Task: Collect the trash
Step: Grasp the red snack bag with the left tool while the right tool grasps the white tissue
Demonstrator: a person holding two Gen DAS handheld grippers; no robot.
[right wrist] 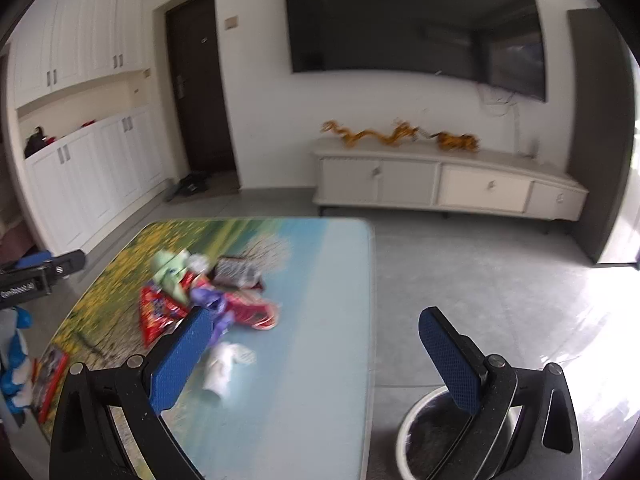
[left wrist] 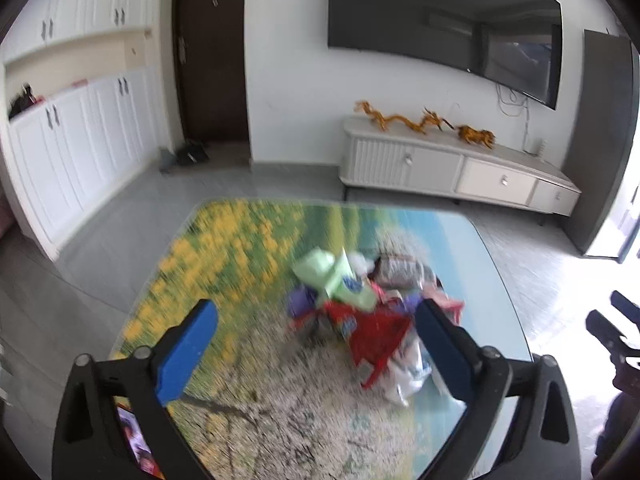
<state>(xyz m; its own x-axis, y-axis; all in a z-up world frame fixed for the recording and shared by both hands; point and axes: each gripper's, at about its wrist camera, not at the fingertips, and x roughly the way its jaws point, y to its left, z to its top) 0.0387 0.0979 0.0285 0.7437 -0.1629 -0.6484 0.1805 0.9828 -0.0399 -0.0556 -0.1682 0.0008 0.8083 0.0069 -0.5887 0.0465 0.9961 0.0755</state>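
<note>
A heap of snack wrappers lies on the picture-topped table: a green one, a red one, a dark packet and white crumpled paper. My left gripper hovers over the heap's near side, open, its right finger beside the red wrapper; the view is blurred. In the right wrist view the heap and a white crumpled piece lie left of centre. My right gripper is open and holds nothing. A round white-rimmed bin stands on the floor under its right finger.
A red booklet lies at the table's left corner. The table's right edge drops to grey tiled floor. A low white TV cabinet with gold ornaments, a wall TV and a dark door line the far wall.
</note>
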